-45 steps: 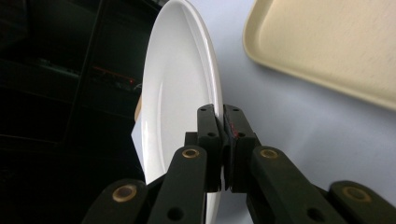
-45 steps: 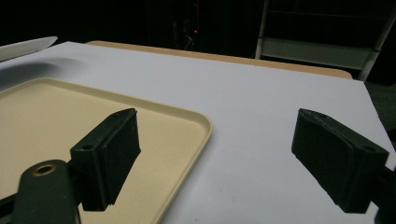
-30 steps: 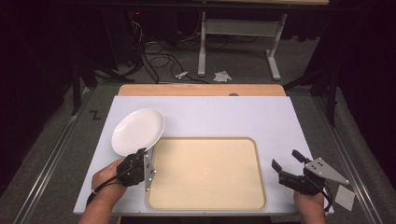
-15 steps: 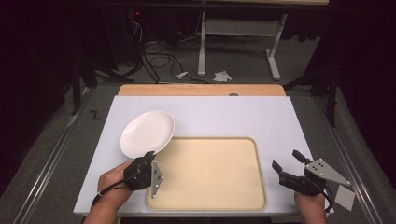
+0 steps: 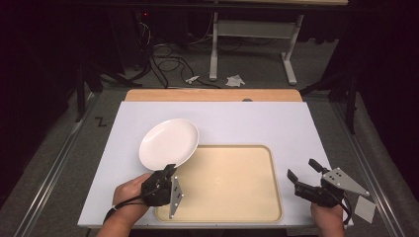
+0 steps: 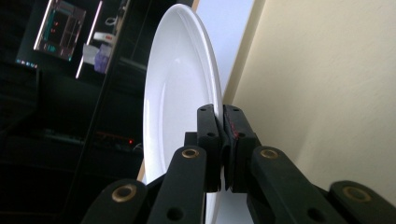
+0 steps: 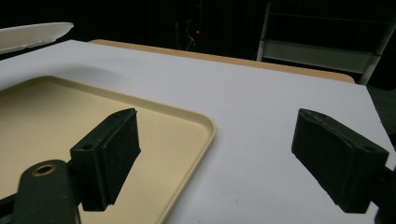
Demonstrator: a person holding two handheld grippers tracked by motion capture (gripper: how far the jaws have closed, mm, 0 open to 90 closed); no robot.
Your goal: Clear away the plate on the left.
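Where its two black jaws meet on the near rim, the left gripper clamps the white plate, the pads pressed together on the thin edge with no gap showing in the left gripper view. From that pinched spot the plate reaches up and away toward the far left of the table, and in the high view it reads as an oval whose long axis runs from the gripper at lower left toward upper right. Its hollow face is turned up toward the camera, and it seems tilted rather than lying flat, though the exact angle is hard to judge. Its lower right edge overlaps the top left corner of the beige tray, while most of it sits over the white table surface. In the left gripper view the plate stands edge-on beside the tray's pale floor.

Well apart, at the tray's right side, the right gripper has its jaws spread wide with nothing between them, over the white surface just beside the tray's rim.
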